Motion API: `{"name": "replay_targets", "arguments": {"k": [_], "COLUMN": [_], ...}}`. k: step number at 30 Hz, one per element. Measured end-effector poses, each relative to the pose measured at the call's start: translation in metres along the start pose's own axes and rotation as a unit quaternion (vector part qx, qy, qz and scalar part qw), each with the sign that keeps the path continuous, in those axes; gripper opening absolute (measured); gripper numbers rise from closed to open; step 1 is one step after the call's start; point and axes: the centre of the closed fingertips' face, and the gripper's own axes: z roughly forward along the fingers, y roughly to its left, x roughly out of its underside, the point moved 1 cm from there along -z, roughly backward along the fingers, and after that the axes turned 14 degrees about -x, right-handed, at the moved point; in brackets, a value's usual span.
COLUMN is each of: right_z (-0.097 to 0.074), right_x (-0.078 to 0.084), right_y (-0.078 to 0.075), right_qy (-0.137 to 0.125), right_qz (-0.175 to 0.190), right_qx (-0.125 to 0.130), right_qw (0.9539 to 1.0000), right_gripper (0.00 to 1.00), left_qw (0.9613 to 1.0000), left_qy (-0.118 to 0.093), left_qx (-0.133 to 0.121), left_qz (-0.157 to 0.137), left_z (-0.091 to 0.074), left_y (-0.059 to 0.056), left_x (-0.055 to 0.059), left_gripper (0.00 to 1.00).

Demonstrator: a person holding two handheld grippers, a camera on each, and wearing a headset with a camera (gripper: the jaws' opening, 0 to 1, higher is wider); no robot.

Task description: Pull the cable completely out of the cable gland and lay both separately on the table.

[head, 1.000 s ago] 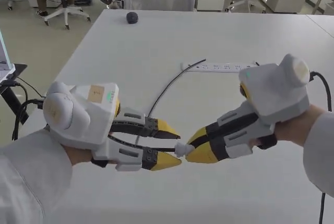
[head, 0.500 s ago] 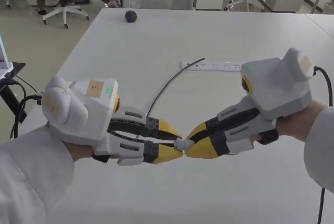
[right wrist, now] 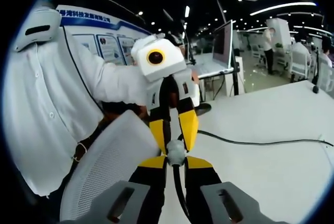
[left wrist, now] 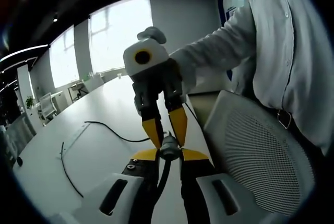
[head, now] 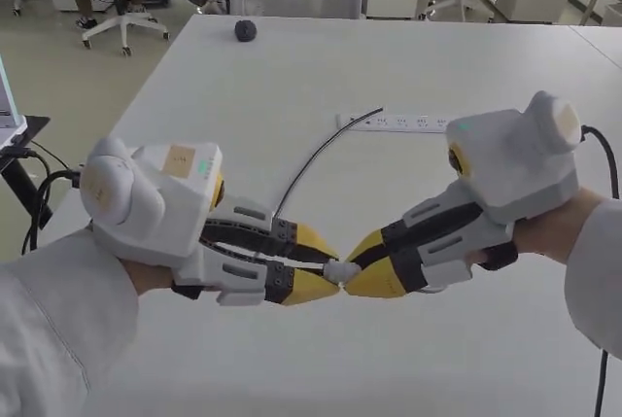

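Separation needed an opposed pull over the desk: your right hand-held gripper, from 3 o'clock, pinched the cable gland, but whether your left hand-held gripper, from 9 o'clock, clamped the cable trailing toward 1 o'clock was unclear, so that grip wanted firming first.

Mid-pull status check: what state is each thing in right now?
cable gland: clamped between both grippers' tips.
cable: threaded through the gland, not yet out, rest trailing across the table.
left gripper: shut on the gland.
right gripper: shut on the gland.
power strip: lying flat on the table.
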Motion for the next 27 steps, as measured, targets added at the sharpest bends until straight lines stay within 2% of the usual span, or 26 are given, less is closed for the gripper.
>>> {"name": "replay_targets", "arguments": {"k": [7, 10, 17, 23, 27], "right_z": [-0.002, -0.003, -0.006, -0.008, -0.008], "right_x": [0.004, 0.006, 0.012, 0.008, 0.011], "right_y": [0.0, 0.001, -0.002, -0.003, -0.004], "right_qy": [0.011, 0.012, 0.041, 0.05, 0.071], "right_qz": [0.004, 0.016, 0.023, 0.025, 0.036], "right_qx": [0.001, 0.001, 0.022, 0.021, 0.012], "right_qw": [0.9999, 0.9998, 0.9986, 0.9982, 0.9968], "right_gripper": [0.09, 0.13, 0.2, 0.17, 0.15], "left_qw": [0.9999, 0.9999, 0.9993, 0.9989, 0.9987], "left_qy": [0.007, 0.01, 0.027, 0.031, 0.032], "left_qx": [0.008, 0.008, 0.013, 0.017, 0.019], "left_qz": [0.006, 0.009, 0.024, 0.03, 0.035], "left_z": [0.003, 0.004, 0.007, 0.01, 0.011], "left_y": [-0.001, 0.0, -0.001, -0.003, -0.004], "left_x": [0.0, 0.001, 0.005, 0.007, 0.006], "left_gripper": [0.15, 0.15, 0.15, 0.15, 0.15]}}
